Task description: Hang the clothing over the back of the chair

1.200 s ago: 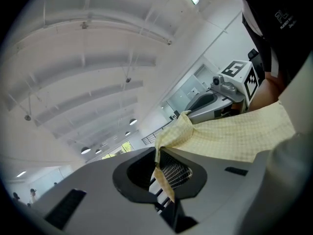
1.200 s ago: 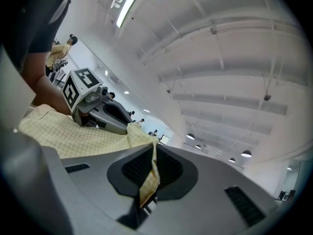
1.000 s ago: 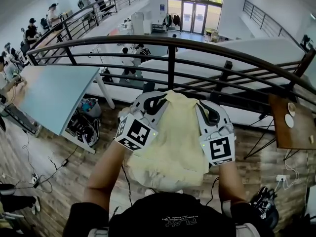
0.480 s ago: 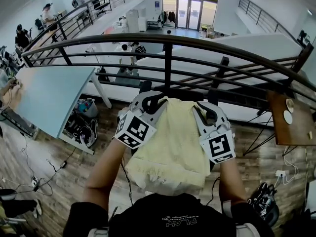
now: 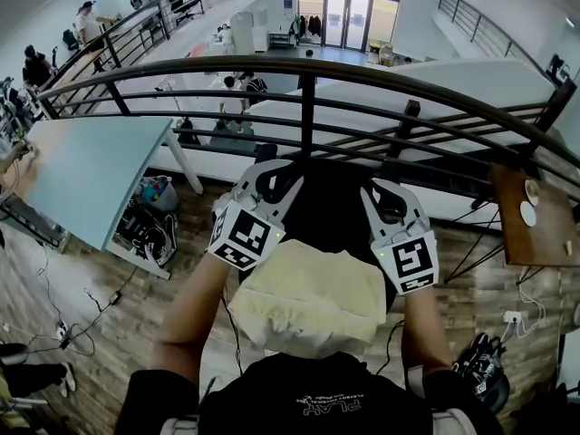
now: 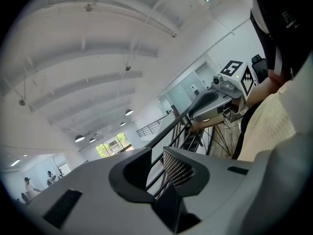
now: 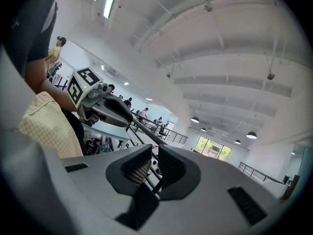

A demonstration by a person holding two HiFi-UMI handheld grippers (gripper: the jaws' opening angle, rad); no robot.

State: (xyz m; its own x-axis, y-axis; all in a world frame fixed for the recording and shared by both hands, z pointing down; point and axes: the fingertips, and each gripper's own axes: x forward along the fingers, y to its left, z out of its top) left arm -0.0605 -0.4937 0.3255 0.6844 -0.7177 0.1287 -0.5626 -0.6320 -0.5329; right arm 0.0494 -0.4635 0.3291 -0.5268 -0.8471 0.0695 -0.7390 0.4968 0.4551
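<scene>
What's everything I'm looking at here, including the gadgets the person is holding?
clothing: one, pale yellow, draped just in front of the person, below the two grippers
chair: one, black, mostly hidden, showing above the clothing
railing: one, black metal, curving across the view
table: one, pale blue, at the left
side table: one, brown wood, at the right edge
bags: a small heap, dark, under the pale blue table
people: several, on the far balcony, upper left
forearms: two, the person's own, one behind each gripper
left gripper: grey, jaws slightly apart, empty
right gripper: grey, jaws slightly apart, empty
</scene>
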